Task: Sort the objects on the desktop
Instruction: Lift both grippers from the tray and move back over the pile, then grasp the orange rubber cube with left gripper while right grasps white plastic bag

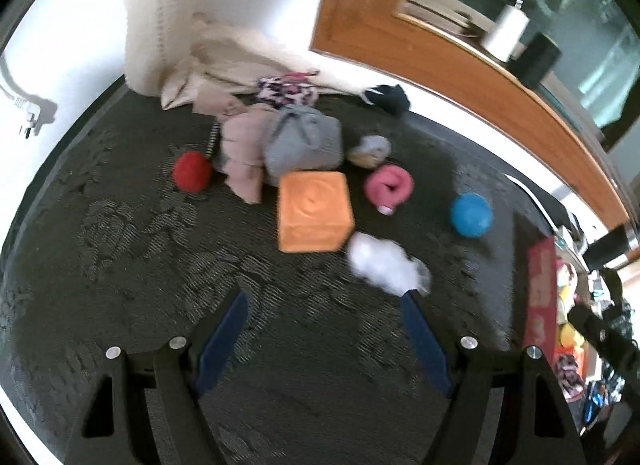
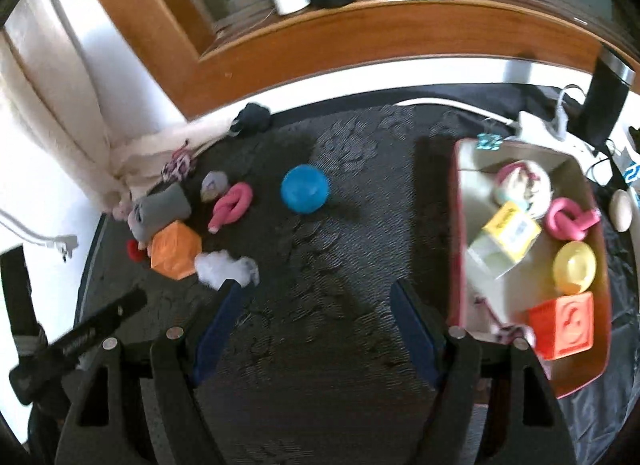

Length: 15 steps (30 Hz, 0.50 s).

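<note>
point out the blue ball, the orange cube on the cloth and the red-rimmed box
blue ball [image 2: 305,189], right wrist view, centre of the ball
orange cube [image 1: 315,210], left wrist view, top face
red-rimmed box [image 2: 453,233], right wrist view, left rim

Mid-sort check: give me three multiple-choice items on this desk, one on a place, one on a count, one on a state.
1. The blue ball lies:
A on the dark mat
B in the red-rimmed tray
C on the sill

2. Orange embossed cubes in the right wrist view:
A one
B two
C three

3. The right gripper is:
A shut on the ball
B open, empty
C shut on the white fluff

A: it sits on the mat, left of the tray.
B: one on the mat, one in the tray.
B: only mat shows between the jaws.
</note>
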Available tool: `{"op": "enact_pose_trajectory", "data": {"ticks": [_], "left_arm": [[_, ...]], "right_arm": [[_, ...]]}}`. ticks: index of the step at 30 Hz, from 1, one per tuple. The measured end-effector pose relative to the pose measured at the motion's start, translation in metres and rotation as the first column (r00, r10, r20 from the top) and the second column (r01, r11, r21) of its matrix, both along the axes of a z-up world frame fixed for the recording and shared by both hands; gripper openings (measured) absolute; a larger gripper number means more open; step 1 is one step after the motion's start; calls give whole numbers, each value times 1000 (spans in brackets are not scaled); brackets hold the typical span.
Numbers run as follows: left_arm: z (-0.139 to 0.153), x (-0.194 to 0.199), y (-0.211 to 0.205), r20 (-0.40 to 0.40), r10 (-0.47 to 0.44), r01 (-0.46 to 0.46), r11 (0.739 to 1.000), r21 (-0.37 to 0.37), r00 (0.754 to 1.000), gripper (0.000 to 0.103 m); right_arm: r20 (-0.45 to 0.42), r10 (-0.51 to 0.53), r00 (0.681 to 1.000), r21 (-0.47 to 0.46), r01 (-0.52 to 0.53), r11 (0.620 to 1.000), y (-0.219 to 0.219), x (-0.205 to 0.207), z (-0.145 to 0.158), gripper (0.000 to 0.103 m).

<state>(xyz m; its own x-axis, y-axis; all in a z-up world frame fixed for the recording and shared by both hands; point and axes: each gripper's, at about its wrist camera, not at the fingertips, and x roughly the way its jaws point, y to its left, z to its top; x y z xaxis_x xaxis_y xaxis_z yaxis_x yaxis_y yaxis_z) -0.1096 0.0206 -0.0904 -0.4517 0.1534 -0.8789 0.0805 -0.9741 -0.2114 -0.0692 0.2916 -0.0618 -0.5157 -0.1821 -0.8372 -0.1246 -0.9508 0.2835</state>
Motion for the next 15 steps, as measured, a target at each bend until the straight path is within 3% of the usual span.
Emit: {"op": "enact_pose_trajectory", "data": {"ticks": [15], "left_arm": [[-44,-68,6,24,-22,22,1000,-20,999,81]], "right_arm": [[88,-3,996,78,-4,997,-30,-2,-24,79]]}}
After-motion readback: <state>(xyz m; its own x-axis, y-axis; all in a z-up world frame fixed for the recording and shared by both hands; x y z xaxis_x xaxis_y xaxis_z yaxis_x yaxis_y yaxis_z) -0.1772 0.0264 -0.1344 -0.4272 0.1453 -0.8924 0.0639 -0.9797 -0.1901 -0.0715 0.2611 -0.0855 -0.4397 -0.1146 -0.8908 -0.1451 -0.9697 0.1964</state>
